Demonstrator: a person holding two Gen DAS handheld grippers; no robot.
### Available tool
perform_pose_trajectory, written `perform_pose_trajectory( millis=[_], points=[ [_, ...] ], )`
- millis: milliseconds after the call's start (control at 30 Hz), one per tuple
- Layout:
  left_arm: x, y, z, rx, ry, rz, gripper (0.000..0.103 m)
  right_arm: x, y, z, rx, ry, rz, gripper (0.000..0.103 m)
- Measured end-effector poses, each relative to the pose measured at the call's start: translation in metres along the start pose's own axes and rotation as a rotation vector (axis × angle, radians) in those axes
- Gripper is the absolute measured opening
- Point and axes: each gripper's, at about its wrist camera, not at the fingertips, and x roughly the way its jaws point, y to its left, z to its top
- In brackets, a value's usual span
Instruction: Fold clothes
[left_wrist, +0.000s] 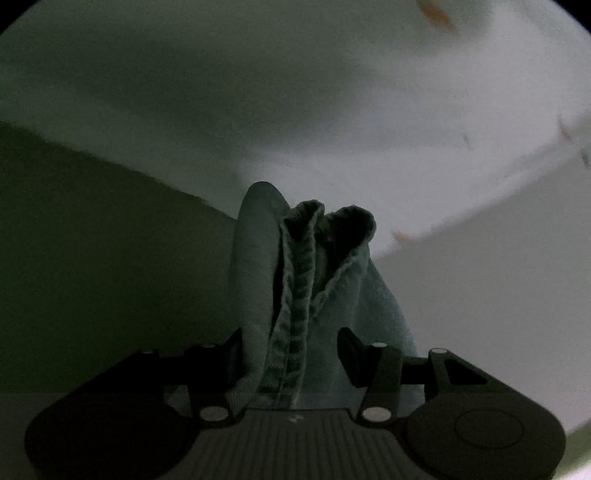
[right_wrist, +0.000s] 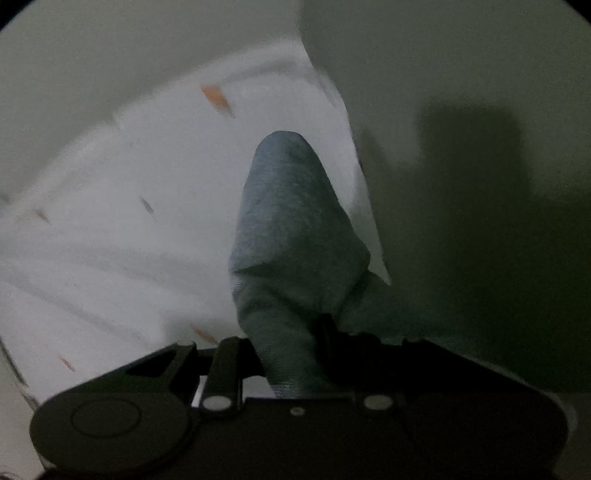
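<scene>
A light blue denim garment (left_wrist: 258, 258) stands bunched up between the fingers of my left gripper (left_wrist: 291, 350). Its stitched seam and a folded hem point away from the camera, and the gripper is shut on the bundle. In the right wrist view, a smooth fold of the same blue-grey cloth (right_wrist: 291, 206) rises from my right gripper (right_wrist: 284, 343), which is shut on it. The cloth hides the fingertips in both views. The rest of the garment is out of sight.
Behind the cloth is a white sheet with small orange and dark marks (left_wrist: 406, 166) (right_wrist: 129, 221), blurred by motion. A dim greenish wall fills the left of the left wrist view (left_wrist: 92, 240) and the right of the right wrist view (right_wrist: 480, 221).
</scene>
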Motion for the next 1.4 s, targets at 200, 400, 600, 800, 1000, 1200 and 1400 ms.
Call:
perform_pose_trajectory(
  millis=[200,400,600,800,1000,1200,1400],
  points=[
    [0.156,-0.101,0.029,0.198,0.184,-0.098,0.052,-0.072,0.01,0.053,-0.02,-0.231,0.193,0.026],
    [0.301,-0.167,0.029,0.403,0.318,-0.17,0.053,-0.098,-0.013,0.097,-0.038,-0.456,0.296,0.026],
    [0.388,-0.126,0.004,0.488,0.28,0.047,0.053,-0.124,-0.032,0.118,-0.093,-0.665,-0.108,0.042],
    [0.378,-0.097,0.007,0.389,0.221,0.056,0.054,-0.128,-0.008,0.116,-0.213,-0.59,-0.248,0.058],
    [0.291,-0.119,0.004,0.357,0.12,0.113,0.067,-0.12,0.042,0.105,-0.476,-0.496,-0.556,0.103],
    [0.152,-0.146,-0.04,0.388,-0.036,0.176,0.082,-0.098,0.069,0.065,-0.816,-0.445,-0.83,0.103],
    [0.008,-0.17,-0.107,0.516,-0.3,0.283,0.102,-0.089,0.101,0.002,-1.14,-0.333,-0.806,0.103]
  ],
)
